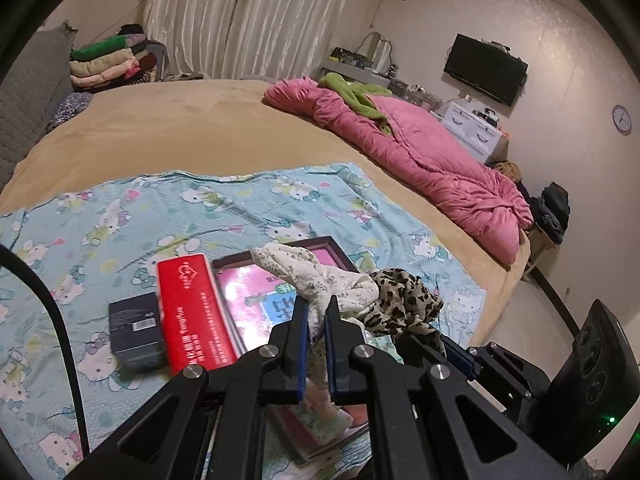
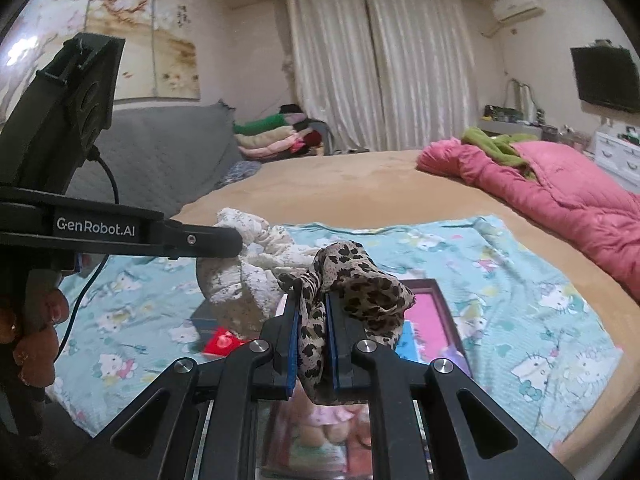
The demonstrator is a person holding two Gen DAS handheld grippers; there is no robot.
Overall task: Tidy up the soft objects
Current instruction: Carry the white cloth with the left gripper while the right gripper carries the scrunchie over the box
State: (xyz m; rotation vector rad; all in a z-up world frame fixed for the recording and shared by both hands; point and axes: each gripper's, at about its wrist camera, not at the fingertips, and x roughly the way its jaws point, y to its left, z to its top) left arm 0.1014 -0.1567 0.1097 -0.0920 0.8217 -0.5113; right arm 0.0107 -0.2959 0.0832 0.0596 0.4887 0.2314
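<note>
I operated two grippers, each with black arms and blue-faced pads. My left gripper (image 1: 317,312) was clamped on a white cloth (image 1: 308,270), a thin, crinkled fabric printed with small grey-green flecks and twisted into a rope-like bunch. My right gripper (image 2: 312,312) was clamped on a leopard-print cloth (image 2: 356,280), a sheer tan fabric with black spots, folded over the pads and trailing down between them. The two cloths met between the grippers; I could not tell whether they were knotted or merely touching. Both hung above the items below.

Under them lay one light-blue blanket (image 1: 168,216), flat, finely ribbed, printed with white cartoon cats. On it I counted three rigid rectangular items: one red box (image 1: 194,316) with white print, glossy; one small dark box (image 1: 136,330) with a barcode label, just beside the red one; and one dark-framed picture (image 1: 256,300) with a shiny pink face.

The blanket lay on one tan bed cover (image 1: 192,120), smooth and matte. Along its far edge lay one pink quilt (image 1: 432,160), stitched in diagonal lines and bunched, with one fuzzy green garment (image 1: 356,94) on top. One stack of folded textiles (image 1: 108,62) stood near the pleated white curtains (image 1: 240,16).
</note>
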